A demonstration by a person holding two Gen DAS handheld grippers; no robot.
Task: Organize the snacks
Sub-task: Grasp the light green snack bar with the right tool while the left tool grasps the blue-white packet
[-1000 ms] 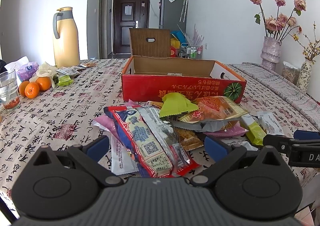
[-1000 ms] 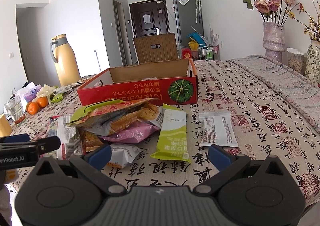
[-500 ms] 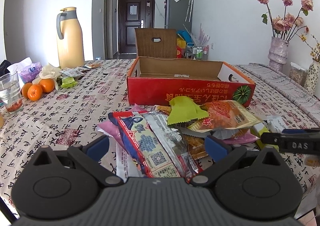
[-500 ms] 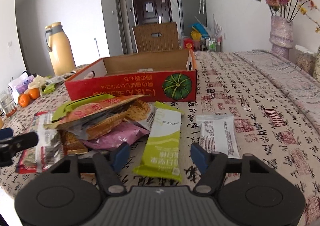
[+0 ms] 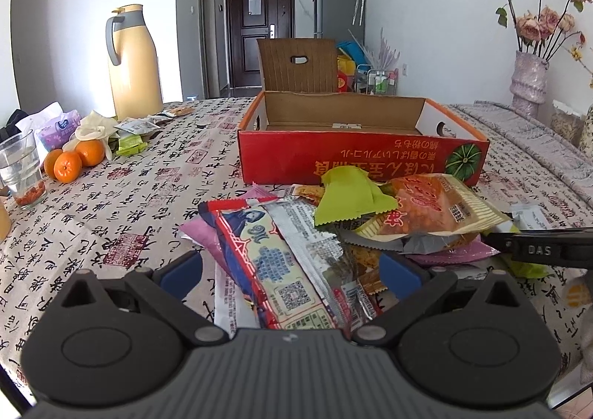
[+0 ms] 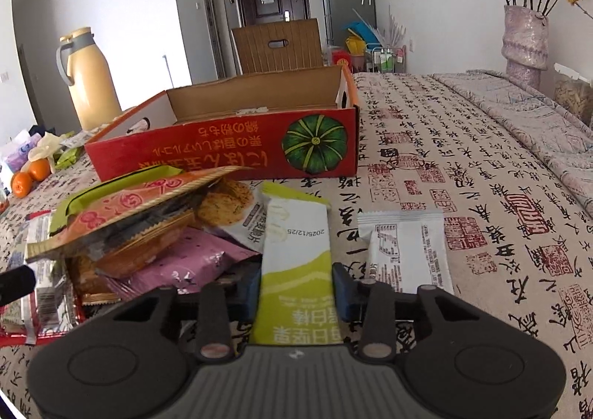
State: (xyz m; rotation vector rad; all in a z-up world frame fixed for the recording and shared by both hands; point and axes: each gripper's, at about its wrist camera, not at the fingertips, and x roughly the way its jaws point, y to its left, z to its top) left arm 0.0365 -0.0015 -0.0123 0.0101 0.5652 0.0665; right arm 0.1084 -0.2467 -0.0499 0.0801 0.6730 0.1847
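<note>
A pile of snack packets [image 5: 333, 233] lies on the patterned tablecloth in front of an open red cardboard box [image 5: 363, 159]. My left gripper [image 5: 291, 270] is open, with its blue pads on either side of a long red-and-blue packet [image 5: 267, 263] in the pile. In the right wrist view, my right gripper [image 6: 296, 289] is closing on a green-and-white snack bar [image 6: 296, 233]. Both pads meet the bar's long edges. The bar lies flat on the cloth beside the pile, near the box [image 6: 222, 148].
A white sachet [image 6: 404, 248] lies just right of the green bar. A yellow thermos [image 5: 133, 63], oranges [image 5: 74, 159] and a glass [image 5: 20, 170] stand at the far left. A vase of flowers [image 5: 528, 81] is at the far right, a chair [image 5: 296, 63] behind the box.
My right gripper has moved forward and down over the green bar, and its jaws have narrowed from wide apart to the bar's edges. My left gripper has edged closer to the pile.
</note>
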